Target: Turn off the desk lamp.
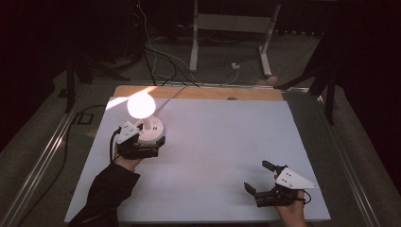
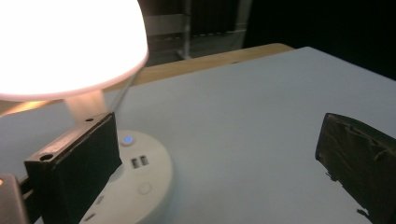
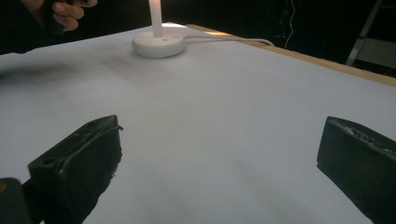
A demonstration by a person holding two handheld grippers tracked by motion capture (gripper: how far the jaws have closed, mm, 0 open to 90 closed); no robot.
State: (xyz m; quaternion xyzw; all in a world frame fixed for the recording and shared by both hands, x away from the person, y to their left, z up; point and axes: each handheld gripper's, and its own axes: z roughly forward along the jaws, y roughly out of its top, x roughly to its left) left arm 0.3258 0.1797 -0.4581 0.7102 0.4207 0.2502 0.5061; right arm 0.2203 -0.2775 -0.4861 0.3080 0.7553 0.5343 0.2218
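A white table lamp stands lit at the back left of the white table top [image 1: 217,142]. Its globe [image 1: 141,105] glows above a round base [image 1: 153,129]. My left gripper [image 1: 150,142] is open right in front of that base. In the left gripper view the bright shade [image 2: 65,42] hangs over the base [image 2: 140,179], which has a small blue light [image 2: 127,139] and two ports. The left jaw overlaps the base's near left side and the right jaw stands far off over bare table. My right gripper [image 1: 259,176] is open and holds nothing at the front right; its view shows the lamp base [image 3: 158,45] far ahead.
The lamp's white cord [image 1: 171,96] runs off over the wooden back edge [image 1: 203,92]. Beyond the table, cables lie on the floor and a white desk frame [image 1: 231,28] stands. A person's hand [image 3: 63,13] shows near the lamp in the right gripper view.
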